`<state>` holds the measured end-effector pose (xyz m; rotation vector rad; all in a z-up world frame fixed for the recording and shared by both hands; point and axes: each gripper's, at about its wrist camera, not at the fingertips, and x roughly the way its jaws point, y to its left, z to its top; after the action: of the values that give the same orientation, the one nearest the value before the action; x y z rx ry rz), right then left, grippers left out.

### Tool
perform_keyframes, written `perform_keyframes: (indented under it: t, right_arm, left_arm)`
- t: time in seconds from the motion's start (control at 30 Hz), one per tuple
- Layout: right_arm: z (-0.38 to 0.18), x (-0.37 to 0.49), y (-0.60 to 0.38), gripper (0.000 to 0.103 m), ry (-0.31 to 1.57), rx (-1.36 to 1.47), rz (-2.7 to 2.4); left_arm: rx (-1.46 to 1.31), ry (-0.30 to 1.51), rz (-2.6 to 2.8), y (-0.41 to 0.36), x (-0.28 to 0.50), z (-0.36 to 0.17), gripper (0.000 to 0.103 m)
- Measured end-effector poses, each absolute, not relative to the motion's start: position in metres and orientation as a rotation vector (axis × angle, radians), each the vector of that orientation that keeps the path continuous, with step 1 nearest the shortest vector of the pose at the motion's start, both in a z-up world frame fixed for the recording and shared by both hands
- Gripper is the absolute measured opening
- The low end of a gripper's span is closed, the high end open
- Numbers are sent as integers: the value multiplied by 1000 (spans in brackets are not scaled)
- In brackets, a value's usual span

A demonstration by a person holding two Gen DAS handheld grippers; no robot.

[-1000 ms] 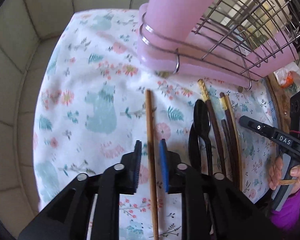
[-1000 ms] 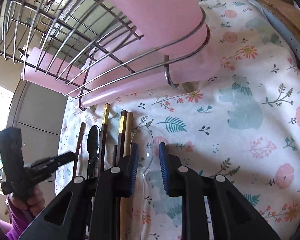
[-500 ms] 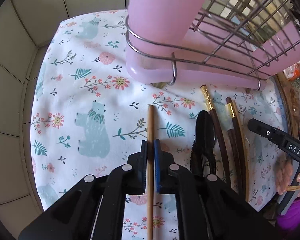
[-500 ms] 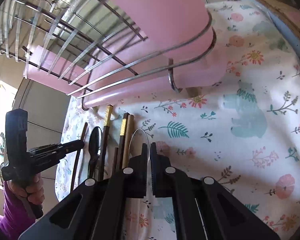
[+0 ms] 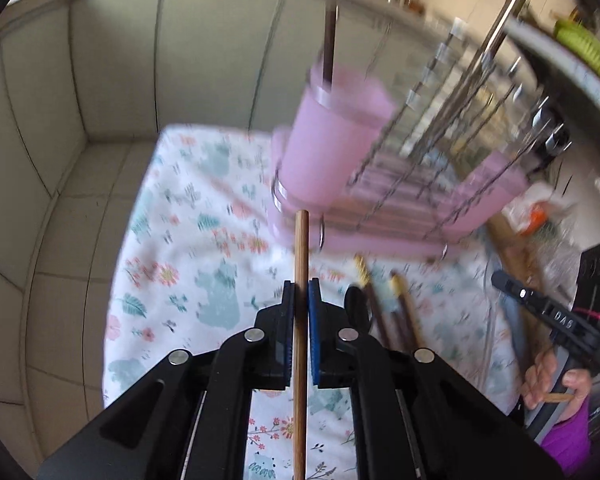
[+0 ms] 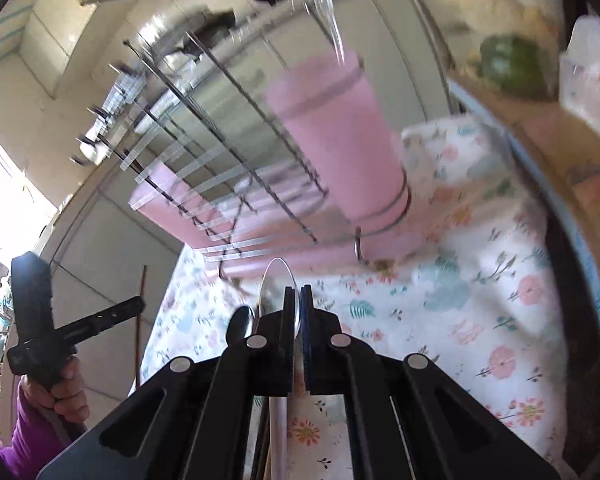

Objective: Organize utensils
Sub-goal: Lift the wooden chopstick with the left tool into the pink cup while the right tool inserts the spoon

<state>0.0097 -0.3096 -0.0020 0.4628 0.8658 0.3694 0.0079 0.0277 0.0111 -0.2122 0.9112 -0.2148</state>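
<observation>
My left gripper (image 5: 301, 292) is shut on a wooden chopstick (image 5: 301, 248) and holds it lifted above the floral cloth (image 5: 204, 264), its tip pointing toward the pink utensil cup (image 5: 332, 148). One dark chopstick (image 5: 330, 44) stands in that cup. My right gripper (image 6: 298, 300) is shut on a clear plastic spoon (image 6: 276, 284), raised above the cloth (image 6: 480, 300), in front of the pink cup (image 6: 340, 140). A black spoon (image 5: 356, 304) and several chopsticks (image 5: 400, 308) lie on the cloth.
A wire dish rack (image 5: 440, 140) on a pink tray (image 5: 400, 236) stands behind the utensils. Tiled walls (image 5: 60, 120) close the left and back. The right gripper shows in the left wrist view (image 5: 556, 320); the left gripper shows in the right wrist view (image 6: 60, 320).
Both grippers closed on their utensils, the chopstick and the clear spoon, and have lifted them off the cloth, tilting upward toward the pink cup.
</observation>
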Motion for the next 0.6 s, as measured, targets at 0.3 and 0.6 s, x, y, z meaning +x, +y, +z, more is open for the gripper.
perform_keyframes:
  t: [0.3, 0.6]
  right_arm:
    - [80, -12, -327, 3, 571, 410, 340]
    - [175, -7, -349, 3, 208, 355, 253]
  left_arm:
    - [-317, 597, -224, 49, -16, 83, 6]
    - [-323, 309, -235, 41, -6, 157, 6]
